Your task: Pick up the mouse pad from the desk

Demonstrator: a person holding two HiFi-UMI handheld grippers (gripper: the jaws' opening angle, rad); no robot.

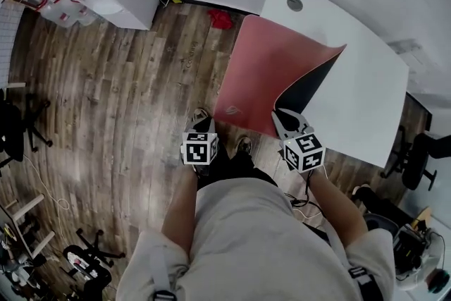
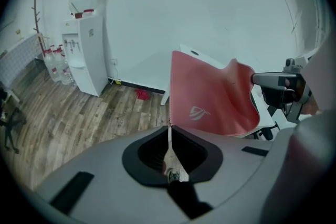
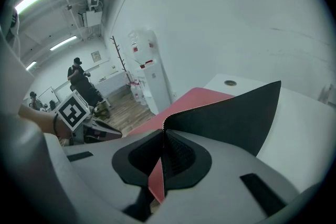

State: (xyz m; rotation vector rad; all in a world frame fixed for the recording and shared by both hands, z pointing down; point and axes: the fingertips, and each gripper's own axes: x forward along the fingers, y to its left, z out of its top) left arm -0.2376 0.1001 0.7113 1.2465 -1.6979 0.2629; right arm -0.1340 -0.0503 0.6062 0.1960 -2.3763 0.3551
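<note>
1. Looking down from the head view, a person holds a red mouse pad by its near edge, spread between two grippers. It hangs over the left edge of a white desk and the wooden floor.
2. The left gripper has its fingers clenched on the pad's near left corner, with a thin strip of the edge pinched between them.
3. The right gripper has its fingers clamped on the near right corner, where the pad curls over and shows its black underside.
4. Whether the pad's far edge touches the desk cannot be told.
</note>
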